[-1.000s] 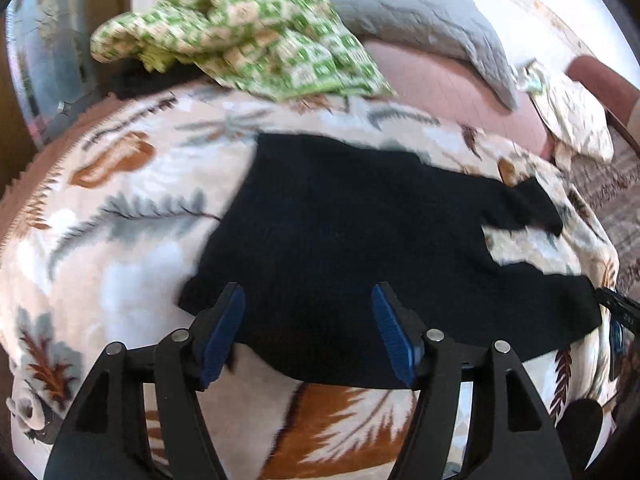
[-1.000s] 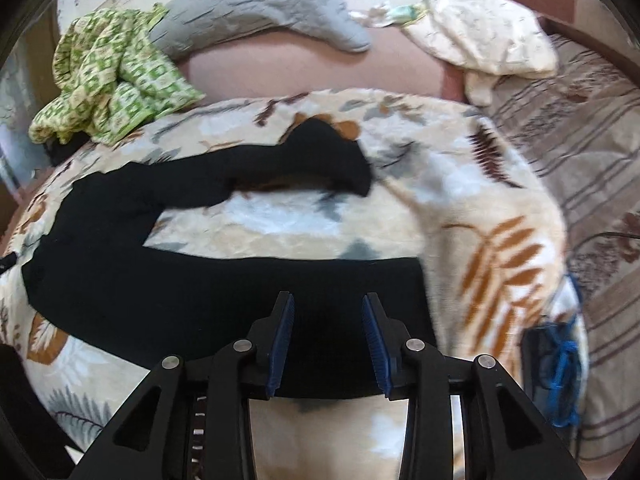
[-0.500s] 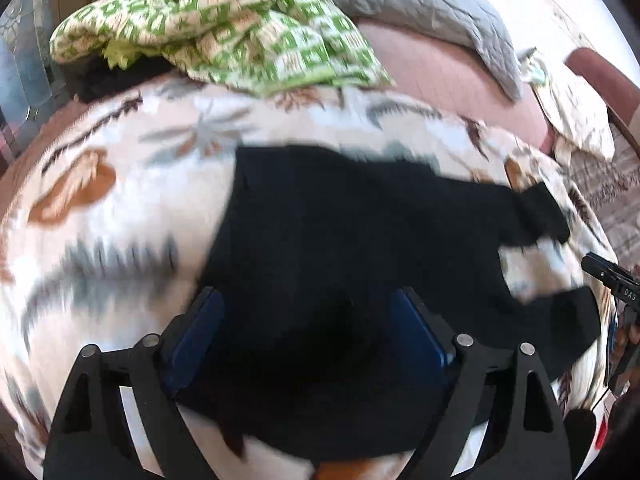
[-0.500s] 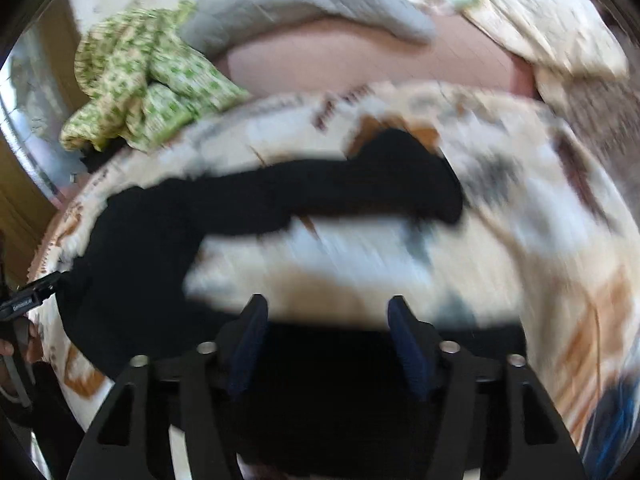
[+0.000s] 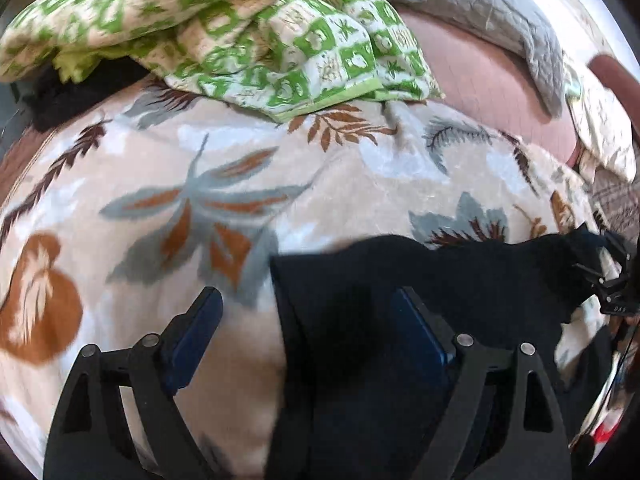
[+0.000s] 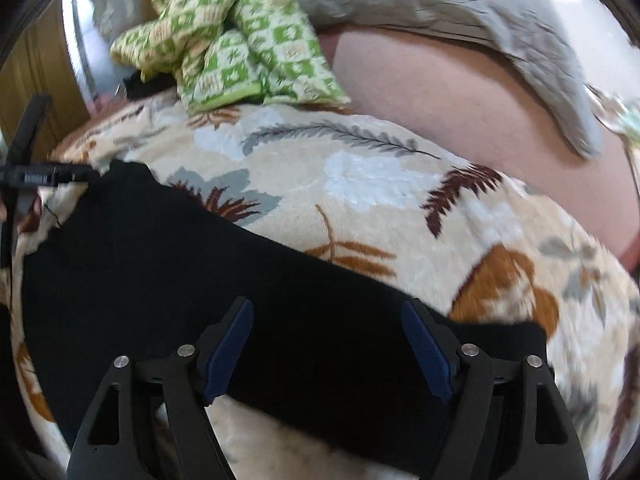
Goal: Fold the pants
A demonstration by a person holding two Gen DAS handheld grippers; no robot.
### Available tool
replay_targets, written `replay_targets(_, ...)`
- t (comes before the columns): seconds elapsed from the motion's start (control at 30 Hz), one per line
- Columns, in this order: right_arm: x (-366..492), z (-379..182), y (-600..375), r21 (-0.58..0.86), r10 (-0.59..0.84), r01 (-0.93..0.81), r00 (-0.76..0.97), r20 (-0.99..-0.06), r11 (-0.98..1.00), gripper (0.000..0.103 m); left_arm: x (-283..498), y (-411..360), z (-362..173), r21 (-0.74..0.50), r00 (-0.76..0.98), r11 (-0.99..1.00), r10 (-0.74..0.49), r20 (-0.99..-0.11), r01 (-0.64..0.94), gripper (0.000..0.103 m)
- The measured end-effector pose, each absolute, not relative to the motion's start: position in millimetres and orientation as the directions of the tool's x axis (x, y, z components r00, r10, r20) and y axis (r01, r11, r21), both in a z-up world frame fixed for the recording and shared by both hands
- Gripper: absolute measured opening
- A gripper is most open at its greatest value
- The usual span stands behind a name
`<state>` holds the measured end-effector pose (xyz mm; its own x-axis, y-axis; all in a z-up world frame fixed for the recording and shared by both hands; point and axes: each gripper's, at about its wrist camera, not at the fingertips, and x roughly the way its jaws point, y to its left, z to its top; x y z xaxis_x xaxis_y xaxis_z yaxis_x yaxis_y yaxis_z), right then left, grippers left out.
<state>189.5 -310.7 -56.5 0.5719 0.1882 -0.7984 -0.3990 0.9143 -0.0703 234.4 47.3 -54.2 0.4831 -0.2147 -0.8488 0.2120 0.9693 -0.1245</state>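
Black pants (image 5: 460, 288) lie on a leaf-patterned blanket (image 5: 200, 208). They also show in the right wrist view (image 6: 160, 264) as one long dark band. My left gripper (image 5: 308, 320) is open, its right finger over the pants' left end and its left finger over bare blanket. My right gripper (image 6: 328, 336) is open, both fingers just above the black cloth near its right end. Neither gripper holds cloth. The right gripper's tip shows at the right edge of the left wrist view (image 5: 612, 280), and the left gripper's tip at the left edge of the right wrist view (image 6: 48, 176).
A green-and-white checked cloth (image 5: 240, 28) is heaped at the back of the bed, with a grey quilted pillow (image 6: 460, 4) beside it. A pink sheet (image 6: 460, 92) lies beyond the blanket. A wooden panel (image 6: 24, 92) stands at the far left.
Both grippers have moved forward and lower over the pants. The right gripper has opened wider. The pants' far leg no longer shows apart from the near one; the cloth now reads as one band.
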Motion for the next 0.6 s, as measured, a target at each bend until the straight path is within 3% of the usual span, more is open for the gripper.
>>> replay_targets(0.13,206.7,-73.4,-300.6,-0.125,0.158,-0.457,0.532,-0.832,0.881,0.082,252.0,40.0,-62.5,-0.111,0.459,0.962,-0.218,-0.862,0.249,0.088)
replay_targets(0.23,216.4,-88.6,-295.9,-0.139,0.135,-0.481,0.491,-0.861,0.866,0.082,260.5,27.4,-74.6,-0.036,0.455,0.957,-0.17,-0.874,0.289,0.088)
replay_targets(0.3,217.0,-92.3,-295.7,-0.109,0.156,-0.484,0.475,-0.866,0.868,0.075,259.9,19.0,-79.5,0.011,0.47,0.946,-0.151,-0.87,0.325,0.088)
replay_targets(0.33,216.1,-91.3,-296.5,-0.096,0.172,-0.49,0.473,-0.864,0.867,0.069,258.3,16.1,-79.2,0.022,0.48,0.94,-0.154,-0.864,0.341,0.084)
replay_targets(0.4,212.2,-88.0,-298.1,-0.11,0.163,-0.479,0.493,-0.855,0.871,0.033,254.8,12.6,-77.5,0.013,0.481,0.929,-0.18,-0.858,0.37,0.062)
replay_targets(0.43,209.6,-85.8,-300.9,-0.127,0.147,-0.464,0.51,-0.848,0.876,0.023,251.5,10.8,-74.0,0.023,0.494,0.928,-0.177,-0.851,0.372,0.042)
replay_targets(0.47,207.3,-82.4,-303.8,-0.132,0.141,-0.451,0.521,-0.841,0.883,0.004,248.4,10.0,-71.0,0.02,0.498,0.926,-0.185,-0.847,0.377,0.028)
replay_targets(0.57,190.3,-62.5,-320.3,-0.079,0.188,-0.407,0.576,-0.796,0.91,0.003,232.9,12.2,-58.3,0.01,0.529,0.921,-0.214,-0.821,0.388,0.011)
replay_targets(0.6,180.2,-54.2,-324.4,-0.068,0.201,-0.398,0.595,-0.778,0.915,0.003,225.7,13.5,-52.7,0.015,0.546,0.921,-0.218,-0.809,0.39,0.011)
